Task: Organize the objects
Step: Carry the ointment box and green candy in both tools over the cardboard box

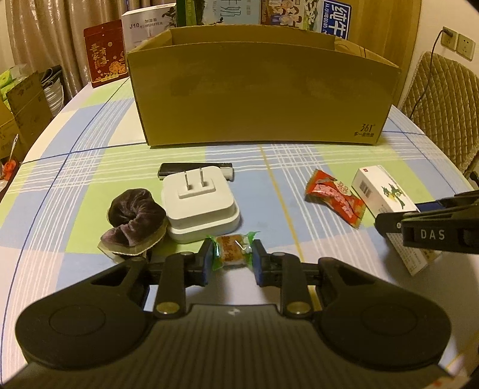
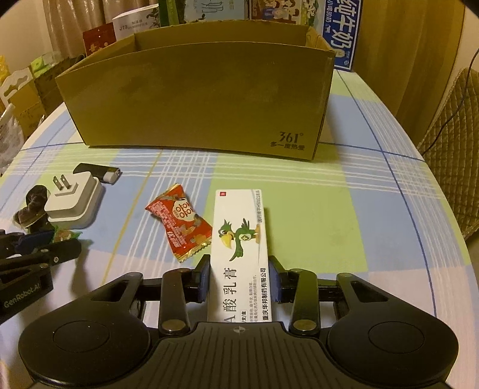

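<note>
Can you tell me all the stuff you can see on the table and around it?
cardboard box: 1, brown, open top, back of table
lighter: 1, black and white, behind the plug
plug adapter: 1, white, prongs up, left of centre
scrunchie: 1, dark purple, left of the plug
small candy: 1, green-ended wrapper, between the left gripper's pads
red snack packet: 1, red, beside the ointment box
ointment box: 1, white with green bird, between the right gripper's pads
tablecloth: 1, blue, green and white check
cartons: several, behind the cardboard box
chair: 1, tan quilted, right of table
left gripper: 1, black, shut on small candy
right gripper: 1, black, shut on ointment box
</note>
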{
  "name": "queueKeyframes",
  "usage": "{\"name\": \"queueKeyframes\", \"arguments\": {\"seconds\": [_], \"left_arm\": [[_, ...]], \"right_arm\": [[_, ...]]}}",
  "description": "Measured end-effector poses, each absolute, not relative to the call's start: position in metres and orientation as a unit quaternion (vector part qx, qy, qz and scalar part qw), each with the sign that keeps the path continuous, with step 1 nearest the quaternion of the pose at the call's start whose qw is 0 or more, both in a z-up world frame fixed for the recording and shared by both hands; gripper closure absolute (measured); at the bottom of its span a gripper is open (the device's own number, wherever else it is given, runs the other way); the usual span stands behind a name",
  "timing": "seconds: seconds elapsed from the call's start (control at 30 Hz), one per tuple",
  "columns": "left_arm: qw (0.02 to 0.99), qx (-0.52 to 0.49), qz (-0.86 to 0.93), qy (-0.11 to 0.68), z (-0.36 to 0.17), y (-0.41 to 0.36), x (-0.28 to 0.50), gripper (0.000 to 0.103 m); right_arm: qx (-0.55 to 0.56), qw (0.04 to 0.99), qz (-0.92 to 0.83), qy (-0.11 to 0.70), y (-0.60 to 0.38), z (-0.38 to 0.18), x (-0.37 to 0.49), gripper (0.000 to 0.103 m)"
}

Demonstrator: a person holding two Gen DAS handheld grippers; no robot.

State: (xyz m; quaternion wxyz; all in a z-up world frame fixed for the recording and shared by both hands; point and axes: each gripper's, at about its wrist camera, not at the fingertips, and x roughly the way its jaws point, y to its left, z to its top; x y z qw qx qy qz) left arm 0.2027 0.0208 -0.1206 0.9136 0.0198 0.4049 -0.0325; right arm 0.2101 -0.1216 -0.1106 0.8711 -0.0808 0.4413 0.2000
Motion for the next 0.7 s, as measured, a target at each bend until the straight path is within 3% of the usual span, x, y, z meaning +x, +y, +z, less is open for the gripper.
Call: {"name": "queueKeyframes", "arguments": {"seconds": [0.7], "left_arm": [[0.922, 0.016, -0.060, 0.382, -0.091, -0.001, 0.194, 0.081]], "right_arm": [[-0.051, 0.886, 0.209, 0.411, -0.138, -0.083, 0.187, 0.068]]}}
